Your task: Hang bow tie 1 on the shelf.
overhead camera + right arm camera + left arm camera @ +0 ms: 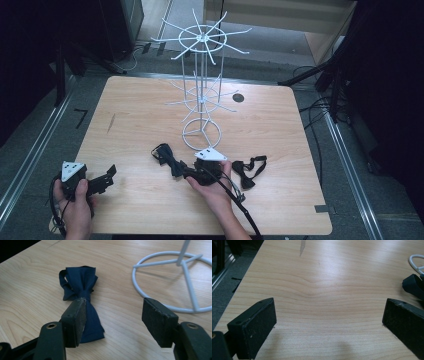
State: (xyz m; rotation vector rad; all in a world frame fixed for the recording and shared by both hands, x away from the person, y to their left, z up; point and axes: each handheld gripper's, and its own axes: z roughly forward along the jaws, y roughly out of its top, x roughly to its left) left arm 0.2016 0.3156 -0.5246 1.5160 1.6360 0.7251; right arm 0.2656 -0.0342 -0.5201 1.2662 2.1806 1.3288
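A dark navy bow tie lies flat on the wooden table, just left of my right gripper. In the right gripper view the bow tie spreads in front of the left jaw, and one wing reaches under it. My right gripper is open and its pads do not press on the cloth. A second black bow tie lies to its right. My left gripper rests open near the front left corner, over bare wood.
A white wire display rack with radiating hooks stands mid-table on a ring base, close behind my right gripper; its base is near the right jaw. A round hole sits in the tabletop behind it.
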